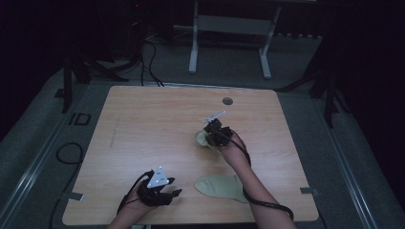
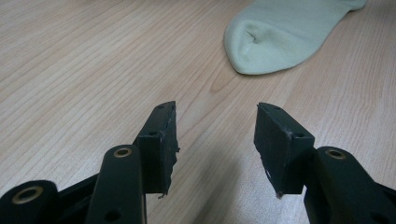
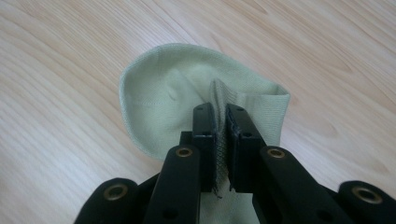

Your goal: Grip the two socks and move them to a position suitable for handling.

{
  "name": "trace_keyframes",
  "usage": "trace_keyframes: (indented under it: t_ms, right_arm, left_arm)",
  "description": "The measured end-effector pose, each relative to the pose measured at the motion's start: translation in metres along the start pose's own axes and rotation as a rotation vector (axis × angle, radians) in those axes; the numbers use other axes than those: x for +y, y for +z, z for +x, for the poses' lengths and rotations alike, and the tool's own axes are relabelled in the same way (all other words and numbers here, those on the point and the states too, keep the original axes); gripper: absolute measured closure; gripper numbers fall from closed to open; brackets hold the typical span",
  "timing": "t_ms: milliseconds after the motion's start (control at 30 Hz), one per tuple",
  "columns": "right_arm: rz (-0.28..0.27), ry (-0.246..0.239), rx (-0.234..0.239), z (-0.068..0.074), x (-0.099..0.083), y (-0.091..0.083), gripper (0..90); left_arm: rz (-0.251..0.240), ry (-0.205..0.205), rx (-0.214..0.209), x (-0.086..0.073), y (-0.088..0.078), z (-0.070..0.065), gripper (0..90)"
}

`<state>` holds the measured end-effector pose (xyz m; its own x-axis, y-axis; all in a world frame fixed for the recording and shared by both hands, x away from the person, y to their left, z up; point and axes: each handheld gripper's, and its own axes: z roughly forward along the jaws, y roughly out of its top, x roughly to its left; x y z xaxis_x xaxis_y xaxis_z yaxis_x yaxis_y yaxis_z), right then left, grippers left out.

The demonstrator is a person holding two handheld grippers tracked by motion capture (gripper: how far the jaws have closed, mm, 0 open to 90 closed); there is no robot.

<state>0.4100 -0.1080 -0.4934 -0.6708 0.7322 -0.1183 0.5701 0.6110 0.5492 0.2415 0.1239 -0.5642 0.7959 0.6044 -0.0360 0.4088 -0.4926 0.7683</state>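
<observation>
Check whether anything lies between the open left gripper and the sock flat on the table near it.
Nothing visible does. The left gripper stands open with bare table ahead of it up to the flat sock. The right gripper is shut on the other sock, farther off.

One pale green sock [image 3: 159,107] hangs bunched, its ribbed cuff pinched and lifted just off the table; its twin [image 1: 220,187] lies flat near the front edge.

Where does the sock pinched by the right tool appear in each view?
High view: pinched sock right of centre, at the right tool.
Left gripper view: not the pinched sock; that is the other sock.
Right gripper view: centre, cuff pinched.
Shared landmark: wooden table.
</observation>
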Motion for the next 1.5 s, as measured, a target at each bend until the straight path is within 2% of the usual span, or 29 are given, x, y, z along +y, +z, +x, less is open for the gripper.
trace_keyframes:
  t_ms: [100,267,400,533,733,800,867,1000,1133,1233,1300,1400,1500]
  right_arm:
    - [-0.007,0.017,-0.018,-0.007,-0.012,-0.011,83.5]
    - [-0.011,0.020,-0.031,-0.013,-0.033,-0.024,83.5]
    - [0.009,0.030,-0.031,-0.012,-0.051,-0.021,83.4]
    - [0.043,0.052,-0.019,-0.010,-0.060,-0.008,83.3]
    - [0.077,0.073,-0.008,-0.005,-0.061,0.009,81.4]
    - [0.089,0.082,-0.009,-0.004,-0.063,0.015,75.5]
    - [0.076,0.109,0.002,-0.004,-0.062,0.017,67.2]
    - [0.086,0.108,-0.004,0.001,-0.057,0.020,56.8]
    - [0.076,0.114,-0.011,0.011,-0.053,0.023,51.0]
    - [0.076,0.127,0.006,0.016,-0.049,0.026,39.7]
    - [0.077,0.122,0.032,0.017,-0.047,0.024,39.0]
    - [0.031,0.103,0.030,0.014,-0.048,0.012,39.7]
    - [0.008,0.099,0.036,0.008,-0.051,0.000,46.6]
  left_arm:
    - [0.000,-0.002,0.005,0.000,0.000,-0.001,48.4]
    - [-0.001,-0.002,0.002,0.001,0.000,-0.002,48.0]
    - [-0.002,-0.009,0.004,0.001,0.001,-0.001,47.3]
    - [-0.003,-0.014,0.013,0.002,0.000,-0.001,47.3]
    - [0.003,-0.009,0.010,0.001,0.001,-0.002,47.4]
    - [0.004,-0.008,0.013,0.001,0.001,-0.001,47.4]
    - [0.000,-0.006,0.018,0.002,0.001,-0.001,47.4]
    - [-0.010,-0.010,0.024,0.006,0.002,0.001,47.4]
    - [-0.015,0.004,0.037,0.014,0.003,0.002,47.4]
    - [-0.018,0.011,0.058,0.024,0.005,0.004,47.3]
    - [-0.030,0.000,0.066,0.032,0.008,0.007,47.4]
    - [-0.015,0.010,0.096,0.045,0.013,0.012,50.1]
    - [-0.006,0.026,0.110,0.059,0.021,0.017,53.4]
